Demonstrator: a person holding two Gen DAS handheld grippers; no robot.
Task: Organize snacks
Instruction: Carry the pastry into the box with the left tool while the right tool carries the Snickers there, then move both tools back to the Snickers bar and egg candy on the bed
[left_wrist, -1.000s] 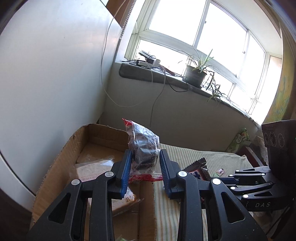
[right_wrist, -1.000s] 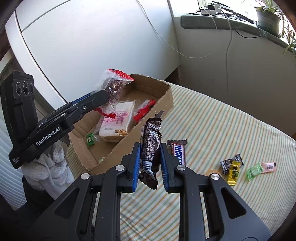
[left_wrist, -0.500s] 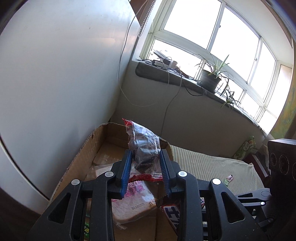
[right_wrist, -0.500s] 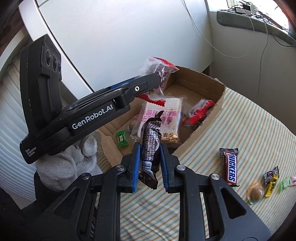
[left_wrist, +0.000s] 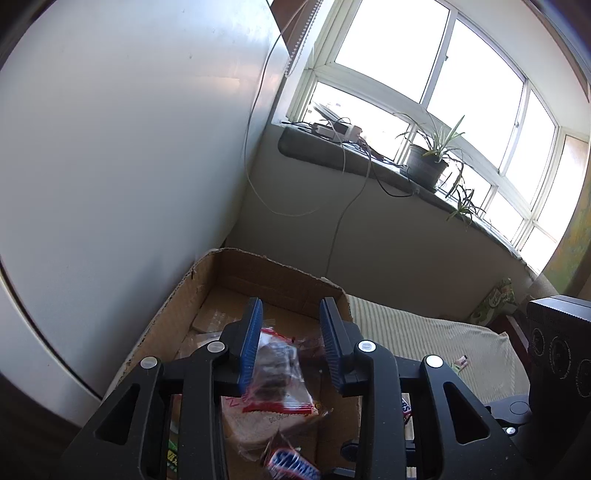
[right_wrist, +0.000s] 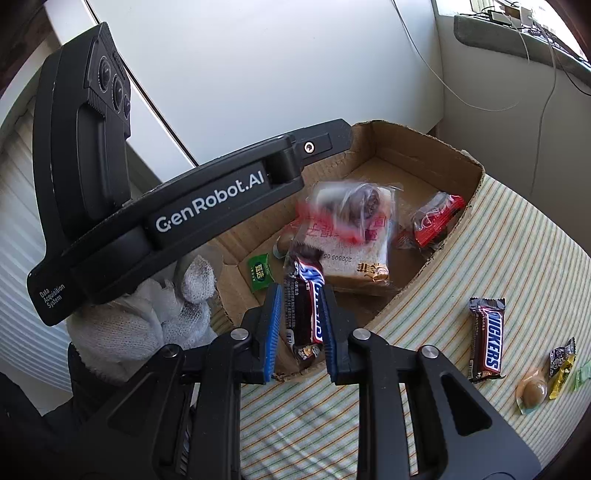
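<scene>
**Two Snacks Over the Box, One Already Loose**

The left gripper hangs above the cardboard box with its jaws spread, and the clear cake packet sits below and between them, blurred in the right wrist view and seemingly dropping free onto the wrapped bread slice inside the box. The right gripper has its jaws pinching a chocolate bar around the middle, its upper end poking out beyond the jaw tips over the box's near wall.

The bar looks light and fairly stiff, with a glossy wrapper that could slide; a grip across the flat middle, as shown, seems the safest hold. The cake packet appears soft and crushable, with a crinkly film that gives little purchase; its sealed red edge looks like the better place to take it. The bread slice beneath is likely squashy too, so anything landing on it should be light.

Farther ahead of the right jaws in the box lie a red-wrapped snack and, to their left, a small green packet. To the right of those jaws, on the striped tabletop, wait a second chocolate bar, a round jelly cup and a few small sweets, still to be gathered.
</scene>
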